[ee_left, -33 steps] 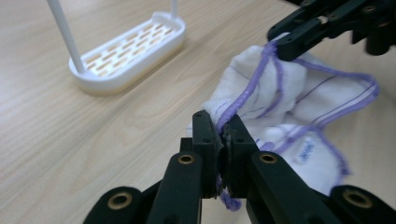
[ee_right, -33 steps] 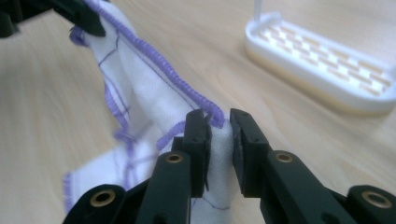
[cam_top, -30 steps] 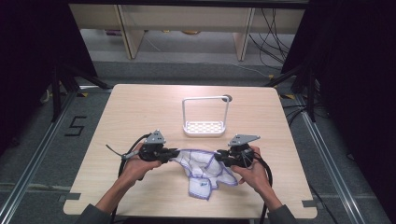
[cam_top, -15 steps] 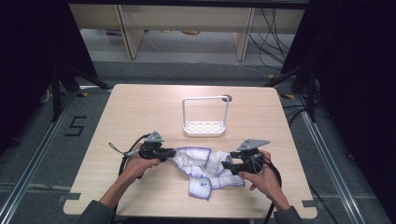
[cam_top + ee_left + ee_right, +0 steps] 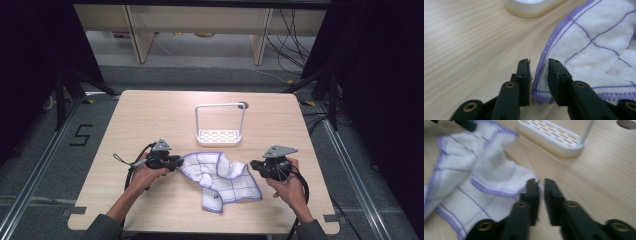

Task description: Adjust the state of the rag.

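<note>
A white cloth (image 5: 220, 179) with purple grid lines and a purple stitched hem is lying rumpled on the near middle of the wooden table (image 5: 150, 115), stretching between the two grippers. Its left part is bunching into folds, while its right part is spreading flatter toward a near corner that is pointing at the person.

The left gripper (image 5: 176, 162) is sitting at the cloth's left edge. In the left gripper view its jaws are standing narrowly apart with the cloth's purple hem (image 5: 541, 72) running up through the gap between them; whether the pads are pressing the fabric cannot be told. The right gripper (image 5: 255, 164) is sitting at the cloth's right edge. In the right gripper view its jaws are also standing narrowly apart, with a white corner of the cloth (image 5: 499, 177) lying against the left jaw and bare wood showing in the gap.

Just beyond the cloth, a small white rack (image 5: 220, 136) with a perforated base and a tall wire hoop is standing upright, and nothing is resting in it. The high view is giving the hoop whole; the gripper views are showing the slotted base (image 5: 554, 138) close up. A round hole (image 5: 243, 105) is showing in the table behind the rack.
</note>
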### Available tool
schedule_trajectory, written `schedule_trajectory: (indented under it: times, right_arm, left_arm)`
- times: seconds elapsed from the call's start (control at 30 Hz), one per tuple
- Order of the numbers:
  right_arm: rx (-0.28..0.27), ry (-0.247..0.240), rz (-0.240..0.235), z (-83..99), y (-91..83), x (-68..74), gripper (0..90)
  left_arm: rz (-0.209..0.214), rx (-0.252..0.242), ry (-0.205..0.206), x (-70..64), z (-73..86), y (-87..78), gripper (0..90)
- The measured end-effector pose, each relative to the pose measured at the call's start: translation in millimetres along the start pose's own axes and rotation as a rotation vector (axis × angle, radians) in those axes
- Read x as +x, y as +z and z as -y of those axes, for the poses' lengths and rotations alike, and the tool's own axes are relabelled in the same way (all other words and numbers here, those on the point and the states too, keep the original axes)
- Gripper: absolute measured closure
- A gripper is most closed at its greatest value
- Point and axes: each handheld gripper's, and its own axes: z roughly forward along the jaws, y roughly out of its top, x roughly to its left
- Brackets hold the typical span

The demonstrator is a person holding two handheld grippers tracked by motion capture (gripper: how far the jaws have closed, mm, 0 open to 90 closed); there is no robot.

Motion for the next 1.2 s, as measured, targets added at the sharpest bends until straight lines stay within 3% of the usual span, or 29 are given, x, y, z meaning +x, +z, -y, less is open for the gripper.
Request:
schedule_trajectory:
  times: [0.03,0.07,0.1,0.13,0.17,0.2,0.3,0.33,0.37,0.4,0.47,0.5,0.57,0.6,0.67,0.7,0.77,0.83,0.87,0.97,1.13,1.17,1.2]
  right_arm:
    - [0.000,0.000,0.000,0.0,0.0,0.0,77.9]
    - [-0.025,-0.003,-0.007,-2.1,1.9,3.5,72.0]
    - [-0.029,-0.010,-0.025,-6.9,3.5,11.5,62.3]
    - [-0.035,-0.032,-0.035,-11.5,6.2,20.4,55.3]
    - [-0.035,-0.032,-0.035,-11.5,6.2,20.4,55.3]
    - [-0.024,-0.043,-0.067,-15.5,10.7,33.0,49.4]
    - [0.007,-0.029,-0.080,-17.1,17.1,45.5,45.2]
    - [0.031,-0.074,-0.072,-18.3,25.5,52.6,43.3]
    - [0.031,-0.074,-0.072,-18.3,25.5,52.6,43.3]
    - [0.051,-0.058,-0.050,-18.4,32.0,59.3,43.2]
    - [0.054,-0.062,-0.035,-18.4,34.6,59.9,43.2]
    - [0.073,-0.060,-0.019,-18.8,38.7,60.6,43.5]
    - [0.102,-0.079,-0.012,-19.6,48.0,58.6,59.2]
    - [0.088,-0.089,-0.015,-19.0,51.0,57.4,67.5]
    - [0.102,-0.067,-0.031,-19.8,50.7,54.7,76.8]
    - [0.093,-0.045,-0.038,-20.5,48.9,53.9,79.3]
    - [0.064,-0.051,-0.037,-22.4,46.3,50.1,80.9]
    - [0.051,-0.026,-0.044,-23.6,44.3,47.9,81.1]
    - [0.022,0.007,-0.053,-23.6,43.0,40.3,81.1]
    - [0.034,0.028,-0.065,-22.6,42.4,34.5,81.0]
    - [0.053,0.093,-0.088,-19.1,44.3,27.5,80.9]
    - [0.048,0.077,-0.087,-19.1,44.9,24.5,80.8]
    - [0.027,0.091,-0.092,-18.5,46.2,24.6,80.7]
  left_arm:
    - [0.000,0.000,0.000,0.0,0.0,0.0,65.4]
    - [-0.004,-0.017,-0.027,1.0,-0.8,-2.4,65.4]
    - [-0.013,-0.013,-0.037,1.6,-1.7,-5.4,57.5]
    - [-0.015,-0.024,-0.046,0.6,-2.5,-11.7,55.4]
    - [-0.015,-0.024,-0.046,0.6,-2.5,-11.7,54.0]
    - [-0.026,-0.038,-0.050,-4.4,-3.1,-20.3,51.5]
    - [-0.013,-0.057,-0.070,-14.3,-1.9,-29.4,47.6]
    - [-0.006,-0.076,-0.070,-21.7,0.1,-35.1,44.6]
    - [-0.009,-0.068,-0.058,-25.4,0.9,-39.9,44.6]
    - [0.003,-0.099,-0.075,-36.6,3.2,-47.3,41.9]
    - [0.008,-0.100,-0.076,-43.2,4.9,-52.1,41.8]
    - [0.025,-0.104,-0.082,-48.8,6.6,-54.9,41.4]
    - [0.072,-0.097,-0.068,-66.6,12.8,-57.6,41.3]
    - [0.080,-0.099,-0.067,-74.2,15.0,-56.6,41.3]
    - [0.114,-0.092,-0.062,-88.8,17.4,-53.3,41.3]
    - [0.129,-0.114,-0.072,-96.7,18.2,-49.7,41.6]
    - [0.136,-0.111,-0.061,-102.9,18.0,-47.5,42.4]
    - [0.157,-0.100,-0.044,-113.6,17.2,-41.0,42.7]
    - [0.172,-0.098,-0.036,-122.4,16.6,-33.6,43.0]
    - [0.190,-0.088,-0.034,-131.0,16.0,-26.4,43.1]
    - [0.213,-0.080,0.022,-156.6,16.4,-10.0,42.7]
    - [0.223,-0.076,0.035,-161.6,16.9,-6.9,43.5]
    - [0.220,-0.079,0.036,-166.3,17.7,-3.5,43.9]
